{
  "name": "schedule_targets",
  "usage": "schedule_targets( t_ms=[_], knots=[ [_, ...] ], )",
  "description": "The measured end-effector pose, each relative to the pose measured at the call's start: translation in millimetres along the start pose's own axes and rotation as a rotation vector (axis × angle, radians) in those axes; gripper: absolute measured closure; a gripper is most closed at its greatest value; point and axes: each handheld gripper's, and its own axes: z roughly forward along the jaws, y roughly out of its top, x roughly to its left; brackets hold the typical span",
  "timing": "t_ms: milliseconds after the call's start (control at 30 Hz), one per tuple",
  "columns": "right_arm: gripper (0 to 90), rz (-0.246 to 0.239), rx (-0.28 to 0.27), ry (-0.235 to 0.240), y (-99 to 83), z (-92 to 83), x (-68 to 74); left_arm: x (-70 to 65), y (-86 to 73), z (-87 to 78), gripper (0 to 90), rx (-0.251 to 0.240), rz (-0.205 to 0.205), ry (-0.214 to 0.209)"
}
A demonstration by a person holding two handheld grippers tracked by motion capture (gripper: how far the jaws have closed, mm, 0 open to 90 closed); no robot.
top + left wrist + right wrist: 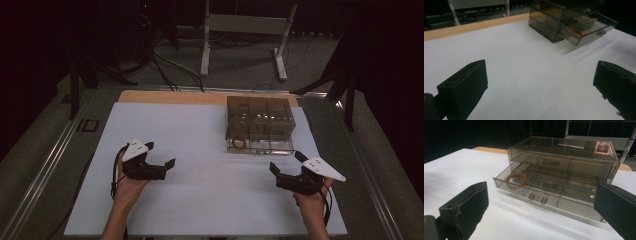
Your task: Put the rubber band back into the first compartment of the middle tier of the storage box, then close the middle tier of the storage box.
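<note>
A smoky transparent drawer box (pixel 259 117) (pixel 564 17) (pixel 564 152) stands at the back right of the white table. Its lower drawer (pixel 260 145) (pixel 541 188) (pixel 590 28) is pulled out. A brown beaded bracelet (pixel 516 180) (pixel 239 142) (pixel 577 31) lies in the drawer's left compartment. My left gripper (pixel 161 159) (pixel 539 87) hovers open over the left half of the table, nothing between its jaws. My right gripper (pixel 285 162) (pixel 541 217) is open too, low in front of the drawer and pointing at it, a short way off.
The white sheet (pixel 200 175) covers most of the wooden tabletop (pixel 170 97). A small clear handle (pixel 537 198) sticks out of the drawer front. Metal rails (pixel 45 165) run along the table's sides. Beyond it are a white frame (pixel 245 30) and floor cables (pixel 170 65).
</note>
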Motion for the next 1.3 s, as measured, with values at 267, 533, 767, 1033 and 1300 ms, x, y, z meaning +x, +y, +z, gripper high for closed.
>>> schedule_targets(
  t_ms=[267, 533, 767, 1033, 1300],
  knots=[
    [0.0, -0.002, 0.039, -0.003, 8.0, 8.7, -4.1, -1.8, -1.1, 0.2, 0.9, -0.004, 0.003, 0.004],
    [0.0, 0.0, 0.051, -0.008, 16.1, 15.3, -8.4, -1.8, -2.4, 1.2, 0.9, -0.003, 0.002, 0.009],
    [0.0, -0.001, 0.061, -0.015, 17.1, 20.7, -11.6, -0.6, -2.9, 0.2, 0.9, -0.007, -0.002, 0.013],
    [0.0, 0.011, 0.07, -0.017, 17.8, 26.4, -13.2, -0.7, -3.7, -1.3, 0.9, -0.014, -0.01, 0.017],
    [6.5, 0.02, 0.112, -0.016, 13.9, 35.4, -13.2, -0.8, -4.2, -2.3, 0.9, -0.016, -0.015, 0.017]
  ],
)
